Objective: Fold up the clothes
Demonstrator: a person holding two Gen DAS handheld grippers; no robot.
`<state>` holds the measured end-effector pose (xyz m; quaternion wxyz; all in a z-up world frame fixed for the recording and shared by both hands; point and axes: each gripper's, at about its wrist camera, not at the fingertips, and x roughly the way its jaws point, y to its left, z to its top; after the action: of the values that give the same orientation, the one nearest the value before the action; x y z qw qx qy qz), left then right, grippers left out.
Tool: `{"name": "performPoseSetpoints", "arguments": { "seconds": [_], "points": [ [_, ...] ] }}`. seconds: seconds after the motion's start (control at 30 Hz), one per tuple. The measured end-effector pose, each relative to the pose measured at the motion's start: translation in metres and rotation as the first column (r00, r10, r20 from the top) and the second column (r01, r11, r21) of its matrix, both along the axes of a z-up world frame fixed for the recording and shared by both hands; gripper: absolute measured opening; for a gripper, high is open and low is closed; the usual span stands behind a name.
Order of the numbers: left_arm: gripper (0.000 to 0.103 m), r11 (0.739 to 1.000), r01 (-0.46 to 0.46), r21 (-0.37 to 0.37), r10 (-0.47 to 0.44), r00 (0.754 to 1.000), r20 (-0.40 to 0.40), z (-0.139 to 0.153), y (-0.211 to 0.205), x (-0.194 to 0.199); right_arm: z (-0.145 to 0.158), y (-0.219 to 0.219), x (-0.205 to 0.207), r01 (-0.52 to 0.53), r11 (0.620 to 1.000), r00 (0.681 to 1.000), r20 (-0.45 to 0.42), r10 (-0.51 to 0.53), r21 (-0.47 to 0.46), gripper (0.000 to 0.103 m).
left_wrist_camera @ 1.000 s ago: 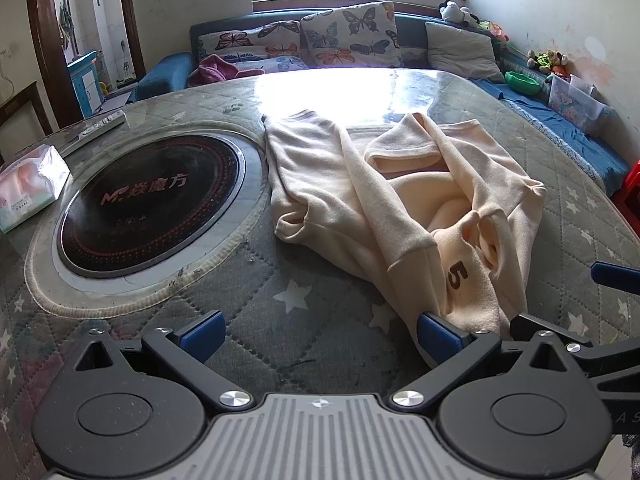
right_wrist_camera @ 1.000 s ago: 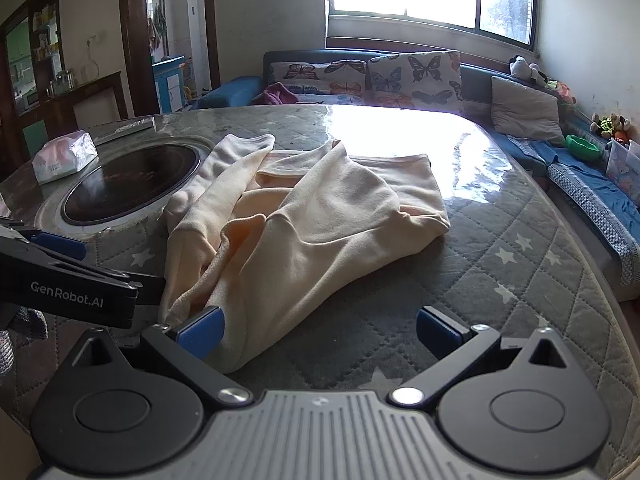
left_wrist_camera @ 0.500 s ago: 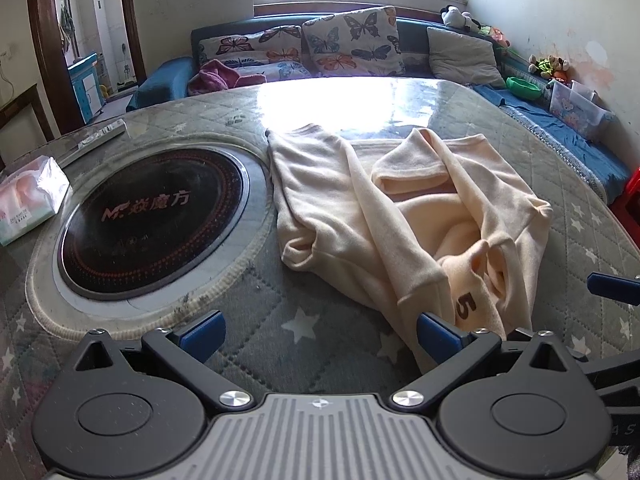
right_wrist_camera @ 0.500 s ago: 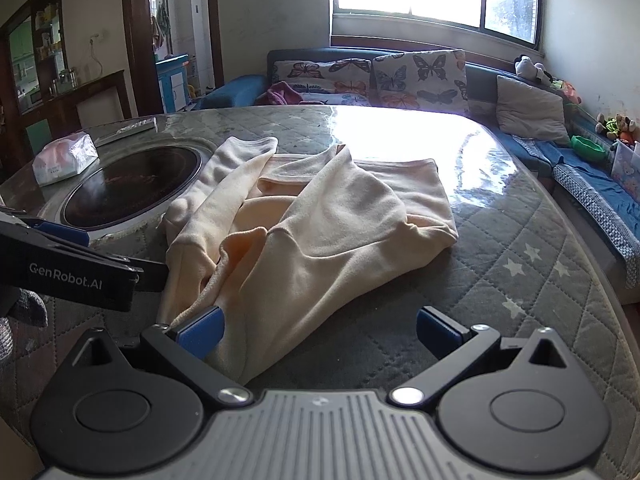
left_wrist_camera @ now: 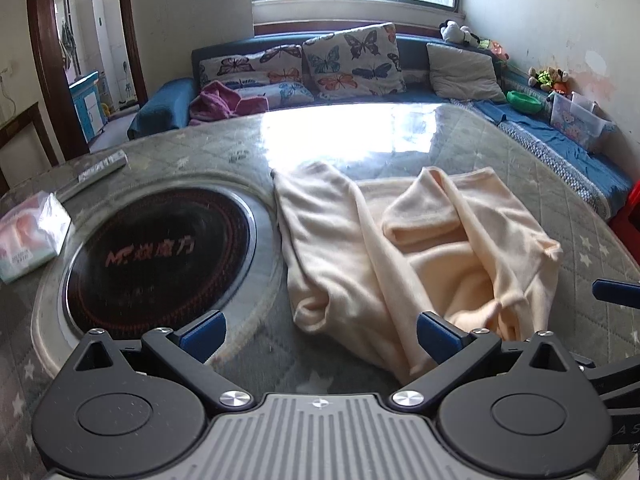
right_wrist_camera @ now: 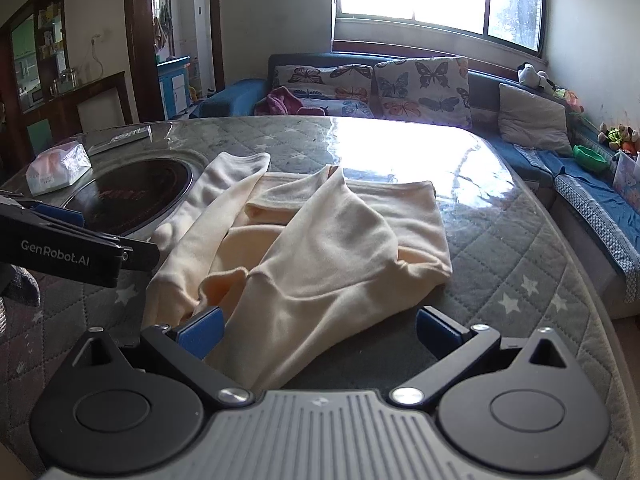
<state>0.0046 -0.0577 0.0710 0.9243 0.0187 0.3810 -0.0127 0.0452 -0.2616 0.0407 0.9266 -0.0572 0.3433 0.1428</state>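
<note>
Blue pads tip both tools, and on each the two fingers stand wide apart with nothing between them. From the left gripper (left_wrist_camera: 318, 330), the near hem of the cream sweatshirt (left_wrist_camera: 400, 256) lies just ahead and a little toward its right finger; from the right gripper (right_wrist_camera: 318, 330), the cloth's nearest fold comes down almost to the left pad, maybe touching it, though I cannot tell for sure. The left tool's black body shows at the left edge of the right wrist view, low over the quilted table cover (right_wrist_camera: 520, 264).

The sweatshirt sits crumpled in a heap on the table, one sleeve (left_wrist_camera: 312, 200) stretched out flat toward the far side beside the round black hotplate (left_wrist_camera: 160, 256), the other doubled over on top of the body. It looks like thick, soft fleece: light, limp, no stiffness, likely to sag and drag rather than slide cleanly on the quilting. Nothing fragile here. Good holds would be the ribbed hem or cuffs, where the fabric is doubled and a pinch should bite, one tool at each bottom corner to shake it flat first. A tissue pack (left_wrist_camera: 28, 240) lies well off to the left
</note>
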Motion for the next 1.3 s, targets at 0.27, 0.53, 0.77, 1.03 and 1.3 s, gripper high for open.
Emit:
{"name": "performPoseSetpoints", "arguments": {
  "seconds": [0.27,0.53,0.77,1.03,1.3],
  "points": [
    [0.102,0.999,0.033,-0.018,-0.033,0.999,0.017,0.003,-0.007,0.030,0.011,0.000,0.030,-0.018,1.000,1.000,0.012,0.018,0.008,0.100],
    [0.084,0.996,0.060,-0.067,-0.060,0.998,-0.006,-0.005,-0.009,0.067,0.018,-0.004,0.089,-0.014,0.999,1.000,-0.011,0.015,0.040,0.084],
    [0.064,0.990,0.110,-0.083,-0.112,0.993,-0.024,-0.015,-0.014,0.092,0.012,0.002,0.144,-0.020,0.995,0.997,-0.068,0.027,0.101,0.066],
    [0.050,0.984,0.140,-0.107,-0.146,0.988,-0.048,-0.025,-0.011,0.106,-0.007,0.016,0.189,-0.011,0.991,0.990,-0.141,0.030,0.132,0.040],
    [0.051,0.981,0.148,-0.122,-0.154,0.987,-0.045,-0.024,-0.007,0.114,-0.009,0.013,0.183,-0.035,0.986,0.987,-0.148,0.060,0.165,0.004]
  ]
}}
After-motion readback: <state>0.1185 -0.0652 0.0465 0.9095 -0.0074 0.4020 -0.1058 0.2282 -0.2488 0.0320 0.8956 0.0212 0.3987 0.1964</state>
